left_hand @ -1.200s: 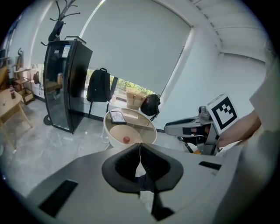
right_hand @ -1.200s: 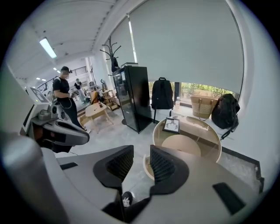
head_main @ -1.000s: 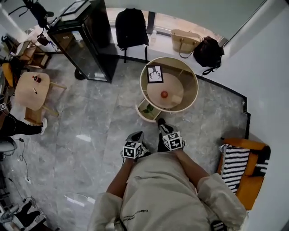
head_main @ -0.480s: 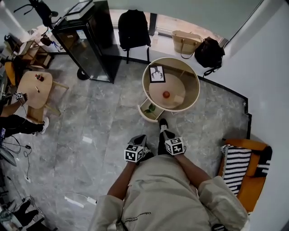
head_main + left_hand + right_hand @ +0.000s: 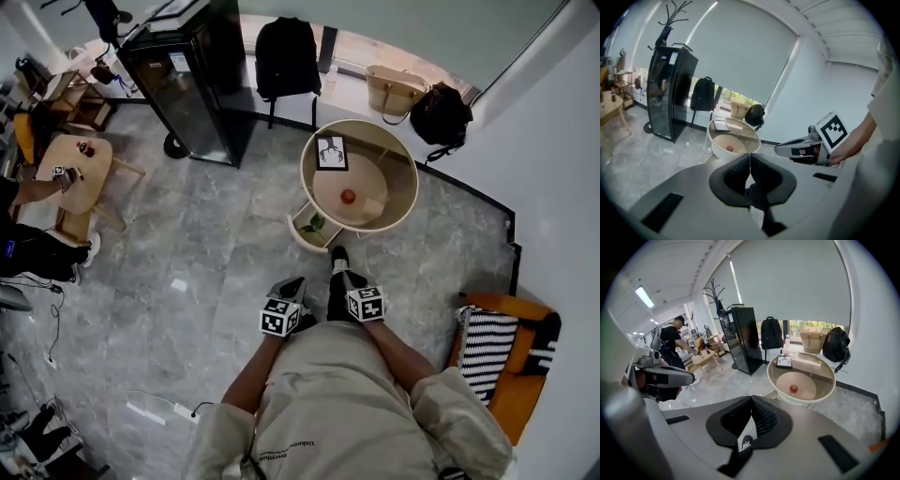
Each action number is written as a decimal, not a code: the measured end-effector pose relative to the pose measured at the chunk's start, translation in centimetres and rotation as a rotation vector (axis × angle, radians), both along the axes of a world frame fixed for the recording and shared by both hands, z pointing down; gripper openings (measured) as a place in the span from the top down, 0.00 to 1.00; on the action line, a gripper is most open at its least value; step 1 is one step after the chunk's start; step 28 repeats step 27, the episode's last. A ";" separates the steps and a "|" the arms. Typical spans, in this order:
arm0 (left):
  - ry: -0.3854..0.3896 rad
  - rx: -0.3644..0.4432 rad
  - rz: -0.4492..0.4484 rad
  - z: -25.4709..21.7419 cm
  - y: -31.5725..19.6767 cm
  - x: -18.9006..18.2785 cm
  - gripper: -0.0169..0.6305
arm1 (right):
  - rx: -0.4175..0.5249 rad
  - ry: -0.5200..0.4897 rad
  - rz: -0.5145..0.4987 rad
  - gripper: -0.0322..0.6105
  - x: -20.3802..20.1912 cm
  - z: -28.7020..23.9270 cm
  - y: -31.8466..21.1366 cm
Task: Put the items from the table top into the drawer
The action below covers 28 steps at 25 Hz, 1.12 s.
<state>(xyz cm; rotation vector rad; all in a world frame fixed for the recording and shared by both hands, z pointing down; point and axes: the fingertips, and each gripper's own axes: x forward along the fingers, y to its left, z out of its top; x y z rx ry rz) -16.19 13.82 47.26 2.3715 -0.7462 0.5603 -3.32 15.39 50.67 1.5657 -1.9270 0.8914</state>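
The round glass-topped table [image 5: 405, 202] stands ahead of me on the floor. A black-framed picture [image 5: 330, 152] lies on its far left, and a small red ball [image 5: 348, 196] sits on the tan shelf under the glass. Its drawer [image 5: 298, 233] is pulled out at the near left, with something green [image 5: 312, 223] inside. My left gripper [image 5: 291, 285] and right gripper [image 5: 342, 279] hover close to my body, short of the table. Both are shut with nothing held. The left gripper [image 5: 750, 161] points at the table [image 5: 712, 140] and ball [image 5: 730, 149]. The right gripper [image 5: 751, 408] faces the ball [image 5: 793, 389] and picture [image 5: 784, 361].
A tall black glass cabinet [image 5: 187, 75] stands at the far left, with a black backpack [image 5: 286, 56], a tan bag [image 5: 394, 89] and a black bag [image 5: 441, 112] along the window. An orange chair with a striped cushion [image 5: 497, 347] is at my right. Another person [image 5: 28, 248] is at a small wooden table [image 5: 80, 173].
The head view has drifted a little. Both grippers stay near my body. The person at the far left now reaches a hand over the small wooden table.
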 end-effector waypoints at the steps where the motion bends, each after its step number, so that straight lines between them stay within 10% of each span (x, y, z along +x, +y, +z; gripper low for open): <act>1: 0.001 0.002 -0.004 0.0 -0.1 -0.1 0.94 | 0.001 -0.002 -0.012 0.90 -0.3 -0.1 -0.1; 28: 0.003 0.017 -0.014 0.3 -1.5 1.4 0.94 | -0.002 0.021 -0.042 0.90 0.9 0.5 -1.9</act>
